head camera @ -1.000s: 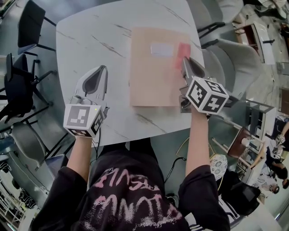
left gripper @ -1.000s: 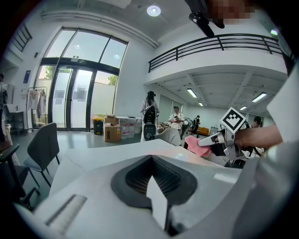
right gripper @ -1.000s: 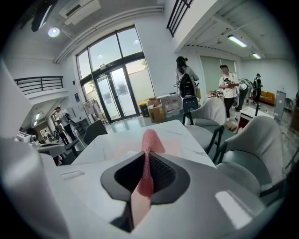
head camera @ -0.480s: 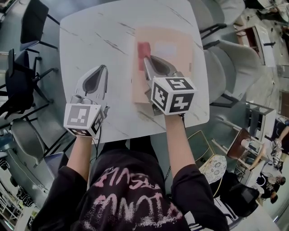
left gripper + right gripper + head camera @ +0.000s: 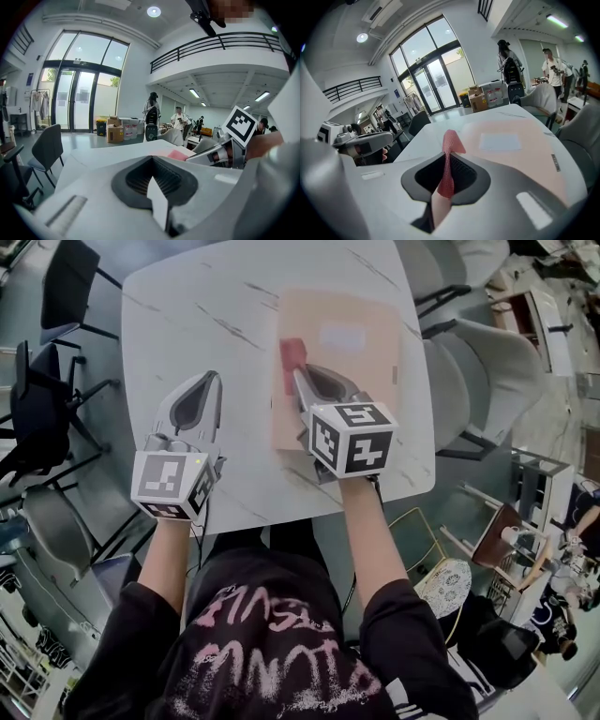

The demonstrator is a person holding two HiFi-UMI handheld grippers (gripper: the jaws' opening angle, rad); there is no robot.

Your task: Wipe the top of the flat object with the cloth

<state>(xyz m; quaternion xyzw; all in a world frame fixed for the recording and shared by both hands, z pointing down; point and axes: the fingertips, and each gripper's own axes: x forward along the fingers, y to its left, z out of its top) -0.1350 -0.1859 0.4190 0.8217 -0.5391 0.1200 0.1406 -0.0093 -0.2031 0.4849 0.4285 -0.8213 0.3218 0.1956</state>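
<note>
Because the red cloth [image 5: 292, 352] is thin and limp, it should bunch unless dragged flat. It lies at the nine o'clock edge of the flat object [image 5: 356, 371], pinched by one end in the right hand-held gripper [image 5: 300, 373]. The left hand-held gripper [image 5: 208, 382], clenched on nothing, rests further toward nine o'clock on the desk [image 5: 187, 315].
</note>
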